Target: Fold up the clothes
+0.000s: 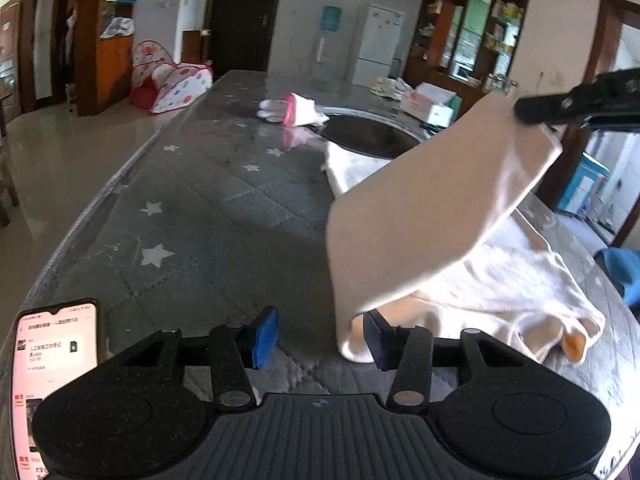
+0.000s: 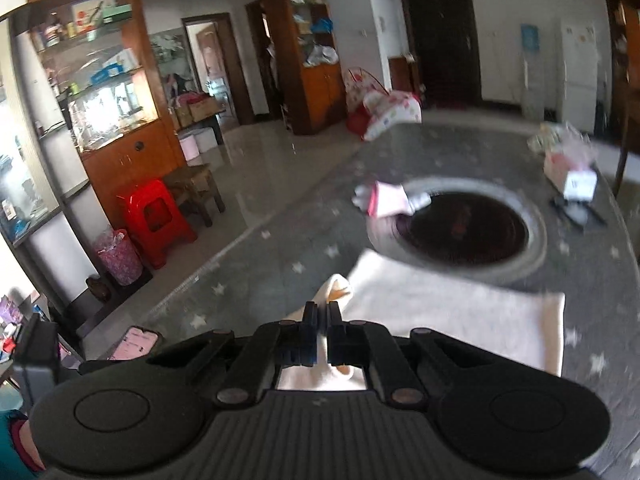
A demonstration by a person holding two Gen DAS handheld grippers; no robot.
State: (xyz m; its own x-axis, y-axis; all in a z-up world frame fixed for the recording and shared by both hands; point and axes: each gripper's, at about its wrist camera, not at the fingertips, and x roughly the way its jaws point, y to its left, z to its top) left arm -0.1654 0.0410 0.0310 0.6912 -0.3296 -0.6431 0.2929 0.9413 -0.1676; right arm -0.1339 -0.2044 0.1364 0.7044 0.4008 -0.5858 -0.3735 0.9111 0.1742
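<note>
A cream-white garment (image 1: 436,216) lies on the grey star-patterned table cover (image 1: 208,208). One part of it is lifted into the air at the right of the left wrist view. My right gripper (image 1: 532,114) holds that raised edge from the upper right. In the right wrist view the right gripper (image 2: 323,316) is shut on a fold of the garment (image 2: 338,288), and the rest of the cloth (image 2: 452,304) spreads on the table below. My left gripper (image 1: 322,338) is open low over the table; its right finger touches the hanging edge of the cloth.
A phone (image 1: 56,364) with a lit screen lies at the table's near left edge. A round dark hole with a metal rim (image 1: 372,136) sits mid-table, pink-white gloves (image 1: 294,110) beside it. Boxes (image 1: 430,104) stand at the far right. A red stool (image 2: 154,220) stands on the floor.
</note>
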